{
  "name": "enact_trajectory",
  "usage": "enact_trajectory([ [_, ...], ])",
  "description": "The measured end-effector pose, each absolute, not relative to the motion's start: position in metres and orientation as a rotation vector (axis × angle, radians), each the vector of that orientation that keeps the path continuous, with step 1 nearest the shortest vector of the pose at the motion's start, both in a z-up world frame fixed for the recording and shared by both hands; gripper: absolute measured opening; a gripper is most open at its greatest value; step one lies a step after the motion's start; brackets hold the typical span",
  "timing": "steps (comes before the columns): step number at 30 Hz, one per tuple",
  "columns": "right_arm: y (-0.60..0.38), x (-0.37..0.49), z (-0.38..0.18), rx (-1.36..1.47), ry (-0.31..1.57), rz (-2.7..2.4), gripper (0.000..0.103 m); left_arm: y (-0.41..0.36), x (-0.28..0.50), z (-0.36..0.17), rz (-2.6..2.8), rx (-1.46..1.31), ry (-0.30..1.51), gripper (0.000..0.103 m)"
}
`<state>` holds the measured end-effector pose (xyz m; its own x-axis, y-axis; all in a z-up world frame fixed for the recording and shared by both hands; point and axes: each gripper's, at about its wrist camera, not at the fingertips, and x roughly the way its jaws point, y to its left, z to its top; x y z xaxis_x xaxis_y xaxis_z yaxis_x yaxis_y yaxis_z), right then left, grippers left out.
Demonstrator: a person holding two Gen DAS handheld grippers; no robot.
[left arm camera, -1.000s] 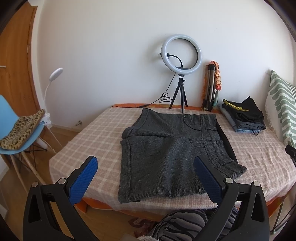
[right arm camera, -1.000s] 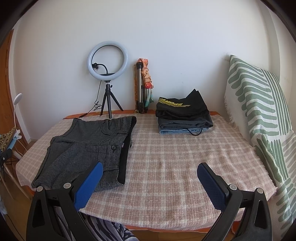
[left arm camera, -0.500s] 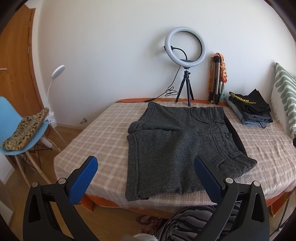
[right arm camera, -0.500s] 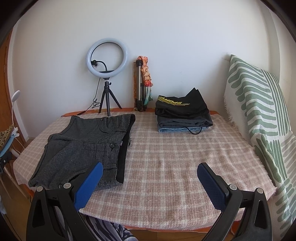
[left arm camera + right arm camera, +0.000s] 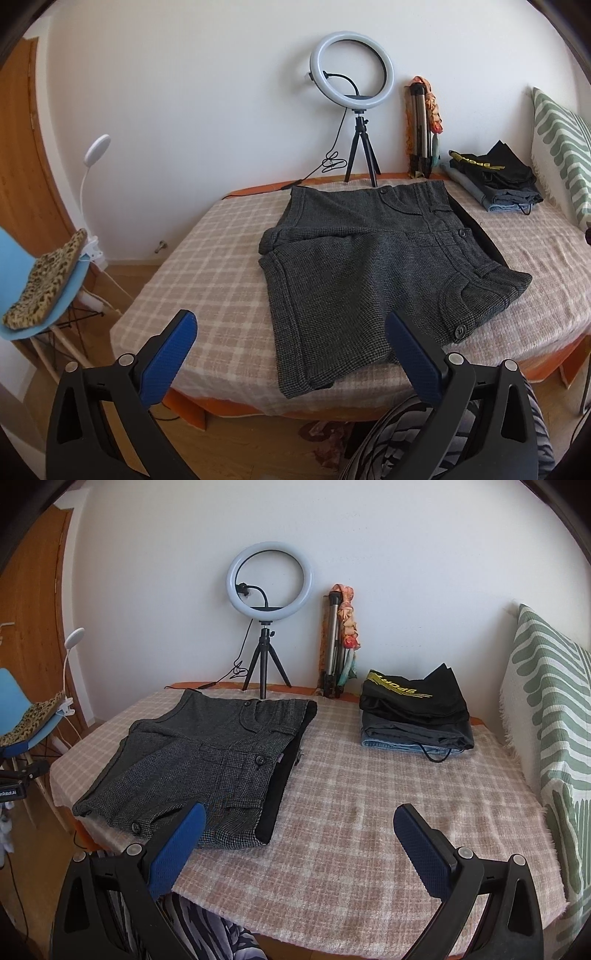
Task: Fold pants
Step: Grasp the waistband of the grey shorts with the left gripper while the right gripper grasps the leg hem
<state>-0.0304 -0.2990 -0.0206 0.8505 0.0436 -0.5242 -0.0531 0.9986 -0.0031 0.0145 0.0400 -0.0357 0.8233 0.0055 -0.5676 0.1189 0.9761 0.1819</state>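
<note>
The pants (image 5: 373, 273) are short, dark grey tweed-like shorts with buttoned pocket flaps and a black lining showing along the waistband side. They lie flat on the bed (image 5: 207, 266), spread over its plaid cover, at the left half as seen from the right wrist view, reaching from near the far edge by the wall to the near edge, with one hem corner close to the near edge. One leg seems to lie partly over the other, leaving a ridge across the middle, so the fold may be partway done; this is a guess from how the cloth lies. The fabric looks thick and soft, fairly weighty for its kind, likely to hold a crease without sliding, and not fragile. It should drape when lifted, so taking it at two corners at once would keep it square: the hem corner near the near edge and the waistband corner beside the lower button (image 5: 459, 329) look like good places to pinch. The left gripper (image 5: 291, 347) hangs above the near edge, fingers spread wide, holding nothing, with the shorts between and beyond its fingers. The right gripper (image 5: 299, 834) is likewise spread and empty, over bare cover just right of the shorts. A clothes stack (image 5: 413, 716) sits near the far right corner.
</note>
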Motion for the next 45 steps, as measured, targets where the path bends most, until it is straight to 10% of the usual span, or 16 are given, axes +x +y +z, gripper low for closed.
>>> enact_trajectory([
  [9,-0.266,-0.018,-0.048,-0.280,0.611,0.252,0.098,0.047,0.027,-0.069,-0.223,0.305,0.748,0.059],
  [18,-0.229,0.011,-0.075,-0.454,0.703,0.424,0.070,0.035,0.019,-0.099,-0.338,0.455,0.801,0.046],
  [31,-0.198,0.053,-0.119,-0.723,0.785,0.486,0.064,0.041,0.049,-0.138,-0.366,0.388,0.837,0.035],
  [45,-0.198,0.062,-0.105,-0.695,0.761,0.423,0.012,0.048,0.053,-0.116,-0.381,0.351,0.752,0.009],
])
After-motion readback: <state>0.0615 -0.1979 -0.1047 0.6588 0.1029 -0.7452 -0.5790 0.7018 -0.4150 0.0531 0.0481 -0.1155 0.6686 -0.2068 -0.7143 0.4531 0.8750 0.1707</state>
